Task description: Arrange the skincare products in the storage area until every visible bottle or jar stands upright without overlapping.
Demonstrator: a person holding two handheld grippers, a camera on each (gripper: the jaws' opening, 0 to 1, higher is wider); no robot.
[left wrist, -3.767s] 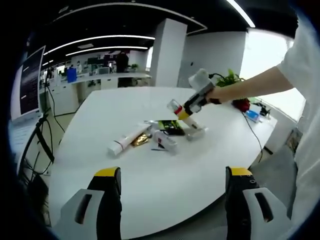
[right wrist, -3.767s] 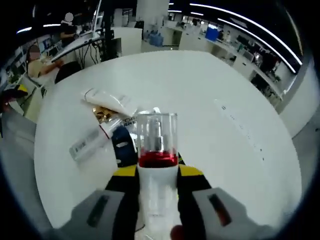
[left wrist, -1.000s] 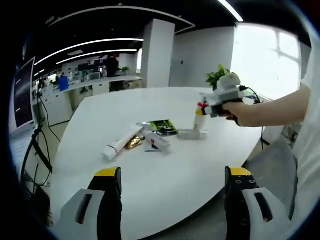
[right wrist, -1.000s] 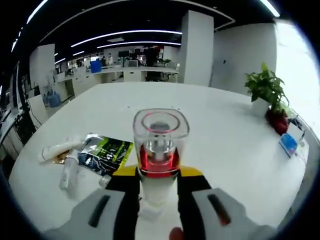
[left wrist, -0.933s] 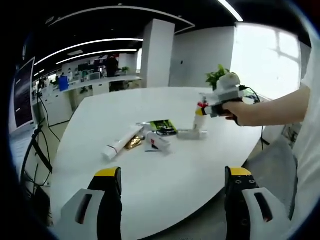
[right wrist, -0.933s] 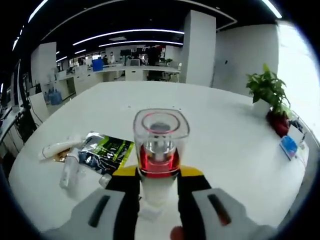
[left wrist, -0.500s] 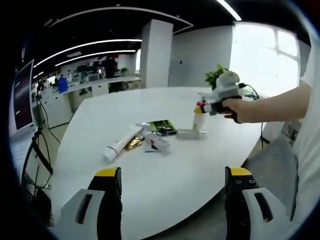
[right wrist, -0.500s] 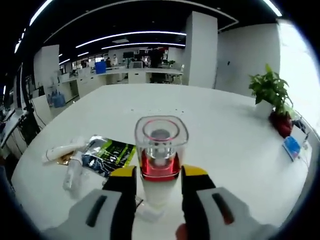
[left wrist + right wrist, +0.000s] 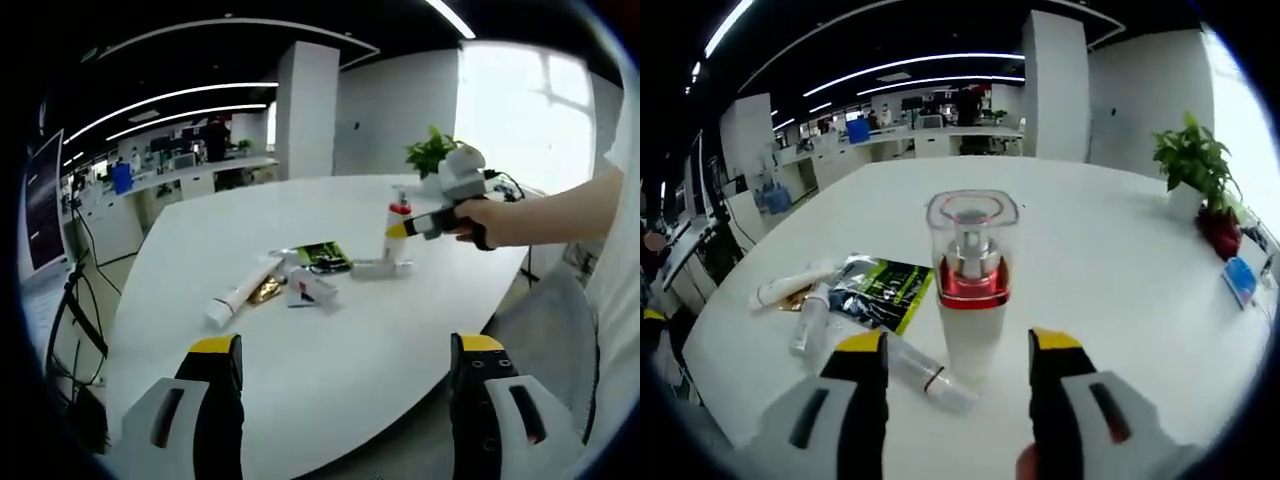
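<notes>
White table point(image 9: 330, 350) takes up centre + lower half of left gripper view; in right gripper view it point(image 9: 1120, 260) spreads across the mid frame. Potted plant point(image 9: 1192, 165) at right edge of right gripper view, upper right-centre in left gripper view point(image 9: 432, 155).

Left gripper point(image 9: 345, 395) at bottom of its view, jaws wide apart, nothing btwn them, hanging over near table edge. Right gripper point(image 9: 958, 385) at bottom of its view, jaws apart w/ gaps either side of the pump bottle point(image 9: 971, 290), not touching it. Same gripper seen right of centre in left gripper view point(image 9: 400, 228), held in a person's hand point(image 9: 478, 222), yellow tips just beside the bottle.

Pump bottle stands upright on table, centre of right gripper view: white body, red collar, clear cap. In left gripper view it point(image 9: 398, 232) is right of centre.

Rest of products lie flat, centre-left: green/black sachet point(image 9: 880, 290), white tube point(image 9: 790, 288) at its left, small bottle point(image 9: 925, 375) on its side near pump bottle's base, another bottle point(image 9: 810, 320) lying lower left. In left gripper view: long white tube point(image 9: 240, 292), white/red box-like item point(image 9: 312, 290), sachet point(image 9: 320, 256), lying bottle point(image 9: 372, 267) just left of the upright one.
</notes>
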